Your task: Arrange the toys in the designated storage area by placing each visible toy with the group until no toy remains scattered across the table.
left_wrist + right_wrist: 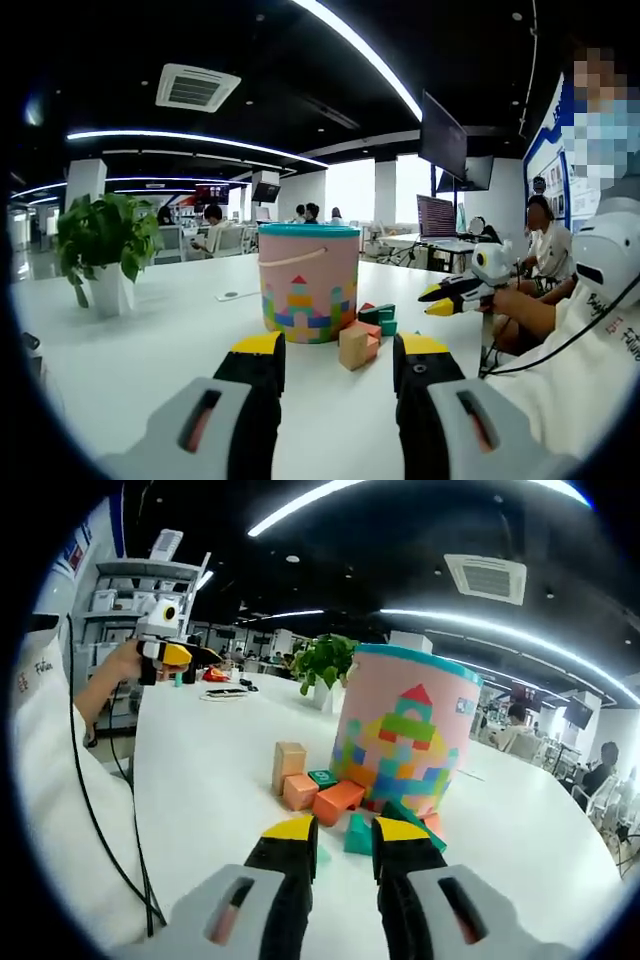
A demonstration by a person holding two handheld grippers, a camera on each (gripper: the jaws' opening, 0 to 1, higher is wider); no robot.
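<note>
Holding both grippers low over the white table (150,340), I aim each one at the pile of blocks beside the pink bucket (309,283).

In the left gripper view, my left gripper (338,365) rises from the bottom of the frame with its yellow-tipped jaws spread wide and nothing between them. The bucket, with its teal lid and printed block pattern, stands at centre frame. Just right of its foot lie a tan block (352,348), an orange block (371,343) and green blocks (380,316), bunched close together. I judge this cluster by the bucket to be the gathering place, since the pieces crowd against it. At the right edge of that frame my other tool comes in, held in my hand. A potted plant (105,245) sits far off at the left.

In the right gripper view, my right gripper (345,852) stands at bottom centre, jaws parted only a little and gripping nothing. Just beyond its tips lies a teal block (359,835), apparently my nearest pick, and a small greenish piece peeks out beside the left jaw. Beyond are orange blocks (337,801), a tan cube (288,763) and a small green block (322,778), all hugging the bucket's foot. The tan cube stands farthest out, so I judge it may need nudging in.
</note>
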